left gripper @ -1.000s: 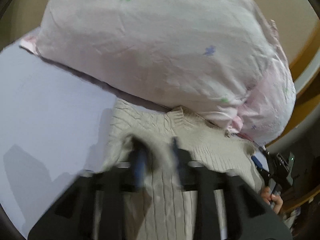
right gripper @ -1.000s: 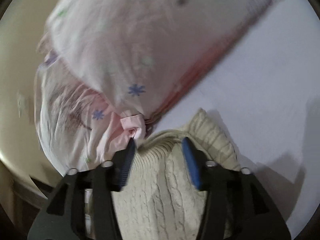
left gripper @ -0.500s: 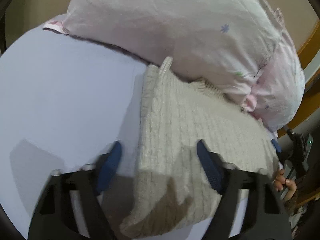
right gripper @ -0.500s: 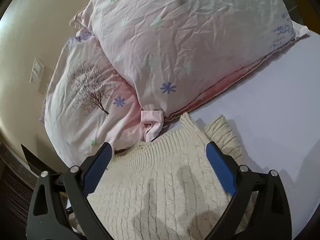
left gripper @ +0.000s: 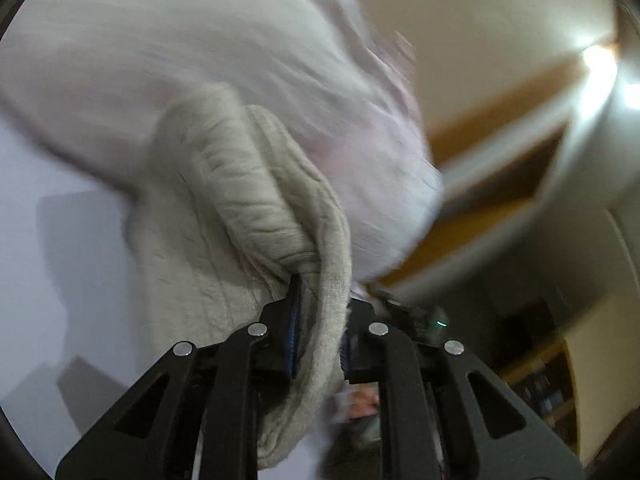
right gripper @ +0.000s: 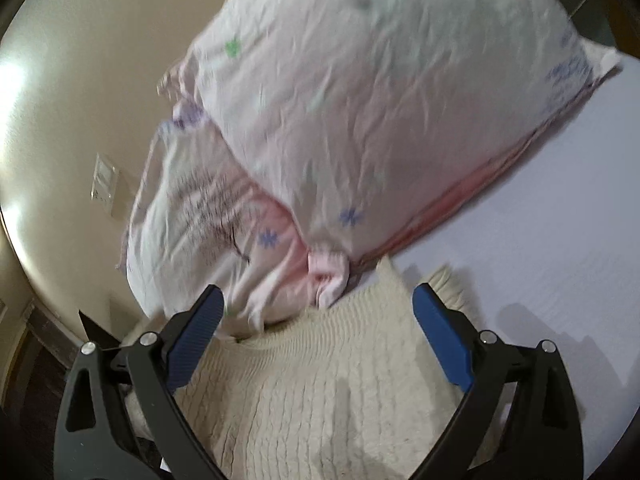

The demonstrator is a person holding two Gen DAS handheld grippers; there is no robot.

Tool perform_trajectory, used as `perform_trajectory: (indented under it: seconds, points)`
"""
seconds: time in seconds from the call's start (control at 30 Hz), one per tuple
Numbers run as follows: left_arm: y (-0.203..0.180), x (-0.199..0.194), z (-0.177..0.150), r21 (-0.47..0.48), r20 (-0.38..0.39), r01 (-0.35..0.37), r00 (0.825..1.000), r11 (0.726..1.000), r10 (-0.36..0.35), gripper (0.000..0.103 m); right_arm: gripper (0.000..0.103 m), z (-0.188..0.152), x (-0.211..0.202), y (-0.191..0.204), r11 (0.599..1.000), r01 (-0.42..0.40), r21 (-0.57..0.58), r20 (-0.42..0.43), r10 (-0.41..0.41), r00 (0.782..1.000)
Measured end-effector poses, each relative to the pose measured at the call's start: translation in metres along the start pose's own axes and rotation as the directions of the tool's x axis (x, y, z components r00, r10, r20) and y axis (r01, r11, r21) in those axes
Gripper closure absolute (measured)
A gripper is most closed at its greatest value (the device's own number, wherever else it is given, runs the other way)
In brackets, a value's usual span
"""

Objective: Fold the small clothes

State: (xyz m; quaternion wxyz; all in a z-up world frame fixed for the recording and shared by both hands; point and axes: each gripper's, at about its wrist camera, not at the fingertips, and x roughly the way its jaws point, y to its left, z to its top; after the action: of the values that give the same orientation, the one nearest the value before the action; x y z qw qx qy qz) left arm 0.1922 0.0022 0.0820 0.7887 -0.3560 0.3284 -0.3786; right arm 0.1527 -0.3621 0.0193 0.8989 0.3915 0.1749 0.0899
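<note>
A cream cable-knit sweater (left gripper: 240,216) is seen bunched into thick folds in the left wrist view, lifted off the pale sheet (left gripper: 60,240); its far edge is smeared by motion blur and its lower part is cut off behind the gripper body. In the right wrist view the same sweater (right gripper: 320,392) is laid flat on the sheet (right gripper: 540,240), with a ribbed edge turned up at 1 o'clock and its near portion hidden under the gripper frame.

The left gripper (left gripper: 318,332) is clamped on a gathered fold of the sweater, the knit being squeezed between the blue pads (left gripper: 294,340) and draped down over them toward 6 o'clock. The right gripper (right gripper: 316,344) is held just above the flat knit with its jaws spread wide; nothing is caught between its blue pads (right gripper: 196,336), and whether the knit is touched by them cannot be told.

Beyond the sweater, at 12 o'clock, a large pink pillow (right gripper: 380,100) with small flower prints is propped over a second pillow (right gripper: 200,216) printed with a tree; a pink fabric tab (right gripper: 330,276) hangs at their corner, just beside the sweater's edge. In the left view the pillow (left gripper: 180,48) is heavily blurred. A wall plate (right gripper: 103,184) is seen at 9 o'clock. At 3 o'clock in the left view an orange-brown wooden band (left gripper: 500,184) and a bright light (left gripper: 600,64) are streaked and hard to identify.
</note>
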Motion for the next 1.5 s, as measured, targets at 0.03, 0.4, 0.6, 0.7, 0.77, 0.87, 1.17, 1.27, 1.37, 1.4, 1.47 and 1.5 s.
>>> perform_trajectory:
  seconds: [0.03,0.4,0.6,0.7,0.77,0.87,1.17,1.27,1.37,1.4,1.47,1.5]
  points:
    - [-0.012,0.032,-0.006,0.026,-0.036,0.023,0.999,0.999,-0.022,0.088,0.008,0.003,-0.004,-0.002,1.000,0.010,-0.001,0.015,-0.010,1.000]
    - [-0.046,0.098,-0.043,0.117,-0.172,0.074,0.984,0.990,-0.053,0.054,0.002,0.029,-0.015,-0.053,0.987,0.001,0.161,-0.125,0.019,0.992]
    - [-0.006,0.041,-0.046,0.204,-0.065,-0.368,0.920,0.907,0.387,0.029,0.002,0.005,0.033,-0.040,0.989,0.136,0.053,-0.399,-0.104,0.911]
    - [0.015,0.050,-0.050,0.178,-0.153,-0.420,0.882,0.890,0.446,0.027,0.002,-0.005,0.042,-0.035,0.985,0.174,-0.014,-0.435,-0.163,0.886]
    - [0.019,0.059,-0.058,0.177,-0.191,-0.427,0.869,0.887,0.456,0.021,0.002,-0.008,0.043,-0.033,0.983,0.178,-0.041,-0.434,-0.179,0.883]
    - [0.025,0.072,-0.061,0.181,-0.223,-0.425,0.861,0.887,0.458,0.015,0.002,-0.014,0.042,-0.029,0.979,0.184,-0.091,-0.419,-0.205,0.884]
    - [0.023,0.053,-0.049,0.207,-0.187,-0.329,0.911,0.921,0.367,0.057,0.063,-0.039,0.040,0.010,0.988,0.008,-0.157,-0.407,-0.072,0.910]
    - [0.015,0.016,-0.045,0.317,-0.085,-0.392,0.895,0.864,0.437,0.055,0.057,-0.062,0.058,0.034,0.982,-0.077,-0.171,-0.458,-0.010,0.889]
    - [0.030,0.005,-0.043,0.350,-0.052,-0.533,0.810,0.770,0.584,0.046,0.039,-0.077,0.075,0.052,0.943,0.074,-0.325,-0.415,-0.213,0.884]
    - [0.034,0.001,-0.043,0.341,-0.042,-0.551,0.800,0.761,0.598,0.044,0.037,-0.077,0.069,0.056,0.929,0.114,-0.351,-0.367,-0.248,0.897]
    - [0.030,-0.019,-0.046,0.337,0.037,-0.573,0.801,0.747,0.597,0.037,0.037,-0.072,0.038,0.066,0.942,0.080,-0.326,-0.261,-0.171,0.950]
    - [0.024,-0.024,-0.046,0.344,0.074,-0.587,0.795,0.732,0.602,0.034,0.037,-0.072,0.028,0.071,0.946,0.048,-0.321,-0.245,-0.132,0.960]
